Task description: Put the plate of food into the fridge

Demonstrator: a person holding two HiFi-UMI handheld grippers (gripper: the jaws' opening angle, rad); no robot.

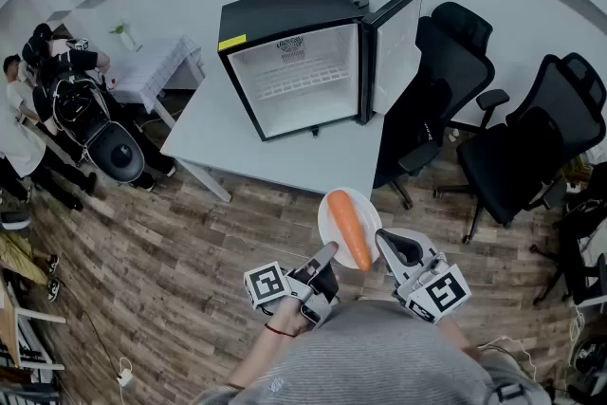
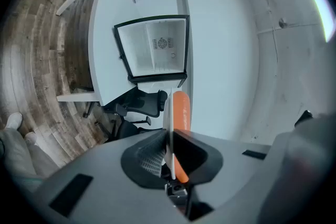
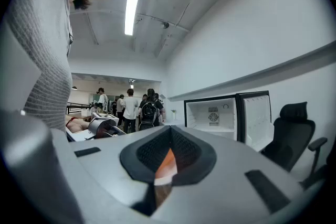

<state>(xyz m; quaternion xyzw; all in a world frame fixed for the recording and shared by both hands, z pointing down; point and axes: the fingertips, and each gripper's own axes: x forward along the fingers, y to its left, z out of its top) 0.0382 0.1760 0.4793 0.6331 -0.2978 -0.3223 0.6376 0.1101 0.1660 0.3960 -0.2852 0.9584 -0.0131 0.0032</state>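
At 6 o'clock in head view: plate (image 1: 325, 223) with carrot (image 1: 350, 229) held between left gripper (image 1: 326, 253) and right gripper (image 1: 385, 242), open fridge (image 1: 296, 71) at 12 | left gripper view: jaws pinched on plate rim | right gripper view: jaws clamped on rim | I'd watch uneven lift, carrot could roll off

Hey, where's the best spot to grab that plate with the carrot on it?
The thin bare rim, from two opposite sides: the carrot lies lengthwise along the middle of the plate, leaving both side edges free. The left gripper and right gripper pinch it there.
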